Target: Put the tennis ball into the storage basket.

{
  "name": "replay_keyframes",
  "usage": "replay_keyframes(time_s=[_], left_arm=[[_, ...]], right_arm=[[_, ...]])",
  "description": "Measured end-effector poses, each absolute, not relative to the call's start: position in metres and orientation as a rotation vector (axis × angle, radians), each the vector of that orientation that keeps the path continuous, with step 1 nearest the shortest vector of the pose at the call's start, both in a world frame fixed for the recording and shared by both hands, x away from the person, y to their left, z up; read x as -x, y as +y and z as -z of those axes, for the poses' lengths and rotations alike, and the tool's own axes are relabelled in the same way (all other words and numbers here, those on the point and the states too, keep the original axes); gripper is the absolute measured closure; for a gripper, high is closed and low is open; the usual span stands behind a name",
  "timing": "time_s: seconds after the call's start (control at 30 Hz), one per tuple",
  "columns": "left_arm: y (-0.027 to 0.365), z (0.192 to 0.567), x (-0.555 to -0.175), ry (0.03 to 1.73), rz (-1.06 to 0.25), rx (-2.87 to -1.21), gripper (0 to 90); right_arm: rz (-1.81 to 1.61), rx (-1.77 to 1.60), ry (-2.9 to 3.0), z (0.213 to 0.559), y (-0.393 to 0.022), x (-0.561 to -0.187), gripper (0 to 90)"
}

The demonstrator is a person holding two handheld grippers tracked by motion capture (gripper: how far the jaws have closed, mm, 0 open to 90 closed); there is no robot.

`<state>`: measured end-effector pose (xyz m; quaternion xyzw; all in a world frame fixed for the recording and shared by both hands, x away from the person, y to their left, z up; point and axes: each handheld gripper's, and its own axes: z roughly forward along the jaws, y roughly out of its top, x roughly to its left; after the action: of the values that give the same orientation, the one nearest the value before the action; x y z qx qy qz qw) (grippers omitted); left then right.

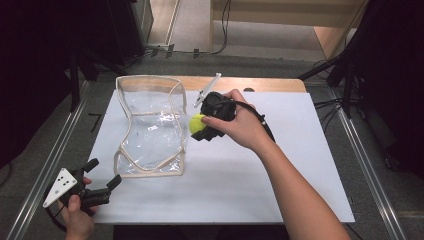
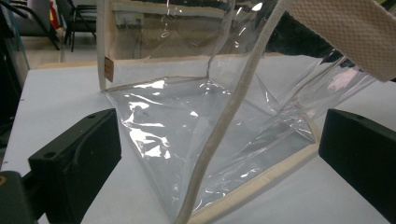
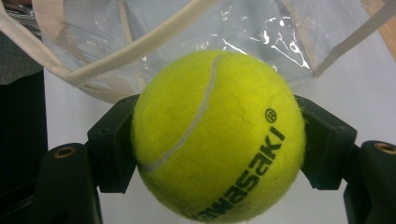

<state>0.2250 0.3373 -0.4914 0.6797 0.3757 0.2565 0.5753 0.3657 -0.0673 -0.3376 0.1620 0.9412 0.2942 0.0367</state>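
Tennis ball (image 3: 218, 136): yellow-green felt with a curved white seam and black "KAWASAKI" lettering, being clamped on two sides and held off the white table sheet, just beside the right edge of the clear bag (image 1: 150, 125). Bag: see-through plastic with cream fabric edging and a cream woven strap, standing upright and empty on the left half of the sheet, its top gaping open and its walls sagging inward and creasing, catching glare.
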Motion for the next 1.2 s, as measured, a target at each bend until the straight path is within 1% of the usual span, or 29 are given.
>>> replay_keyframes(time_s=[1.2], left_arm=[[0.337,0.491,-0.225,0.876,-0.601,-1.595,0.0]], right_arm=[[-0.901,-0.426,2.896,0.307,-0.046,-0.351,23.3]])
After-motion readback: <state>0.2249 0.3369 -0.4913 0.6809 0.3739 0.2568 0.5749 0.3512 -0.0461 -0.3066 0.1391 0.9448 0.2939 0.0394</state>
